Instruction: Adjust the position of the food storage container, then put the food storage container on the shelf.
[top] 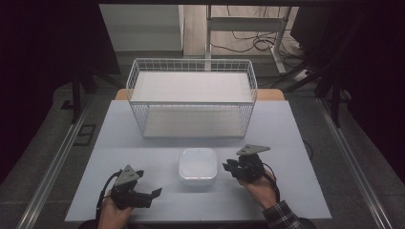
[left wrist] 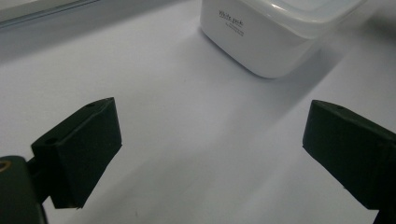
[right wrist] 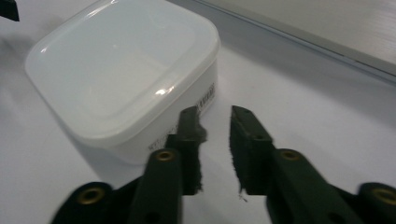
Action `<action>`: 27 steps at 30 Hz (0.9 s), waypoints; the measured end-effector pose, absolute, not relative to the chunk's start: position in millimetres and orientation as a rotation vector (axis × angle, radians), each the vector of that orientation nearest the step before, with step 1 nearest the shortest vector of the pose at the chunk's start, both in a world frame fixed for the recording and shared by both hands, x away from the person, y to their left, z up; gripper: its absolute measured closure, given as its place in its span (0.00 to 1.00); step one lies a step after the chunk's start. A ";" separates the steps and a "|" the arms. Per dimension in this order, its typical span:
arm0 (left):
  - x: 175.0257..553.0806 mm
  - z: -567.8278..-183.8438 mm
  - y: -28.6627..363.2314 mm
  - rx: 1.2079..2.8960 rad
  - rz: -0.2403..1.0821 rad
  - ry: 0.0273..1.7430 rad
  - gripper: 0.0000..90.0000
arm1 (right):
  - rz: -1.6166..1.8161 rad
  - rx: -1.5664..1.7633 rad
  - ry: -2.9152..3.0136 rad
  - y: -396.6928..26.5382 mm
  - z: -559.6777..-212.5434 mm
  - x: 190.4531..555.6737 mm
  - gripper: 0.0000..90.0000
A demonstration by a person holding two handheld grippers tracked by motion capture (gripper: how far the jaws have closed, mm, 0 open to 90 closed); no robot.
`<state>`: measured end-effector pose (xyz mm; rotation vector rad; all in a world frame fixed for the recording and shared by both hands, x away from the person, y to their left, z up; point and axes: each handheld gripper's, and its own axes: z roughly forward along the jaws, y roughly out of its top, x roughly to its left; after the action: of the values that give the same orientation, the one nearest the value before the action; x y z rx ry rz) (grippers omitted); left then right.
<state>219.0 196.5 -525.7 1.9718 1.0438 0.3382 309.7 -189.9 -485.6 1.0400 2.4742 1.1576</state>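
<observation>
My right gripper [right wrist: 215, 135] fingers [right wrist: 250, 140] stand slightly parted, nothing between them, just beside the white square lidded plastic container [top: 197, 165], possibly brushing its side. My left gripper [top: 149, 194] fingers [left wrist: 81, 149] are spread wide, empty, near the container. It sits mid-table [top: 296, 191], before the white wire basket [top: 191, 98].

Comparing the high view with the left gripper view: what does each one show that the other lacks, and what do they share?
High view alone: the white wire basket at the far side of the table, the right gripper beside the container, both of the person's hands, and the floor with cables beyond.

Left gripper view alone: small dark print on the container's side wall, and a close look at the left gripper, its jaws wide apart with nothing between them.

Both: the lidded white container on the pale tabletop, and the left gripper.
</observation>
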 end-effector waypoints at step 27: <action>224.0 -532.0 193.8 1.991 0.312 1.047 0.03 | 1.179 1.013 2.449 -211.8 -497.5 288.4 0.01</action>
<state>224.0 193.8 -532.0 1.9907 1.0469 0.3122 288.4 -211.8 -497.5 1.0135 2.4493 1.1792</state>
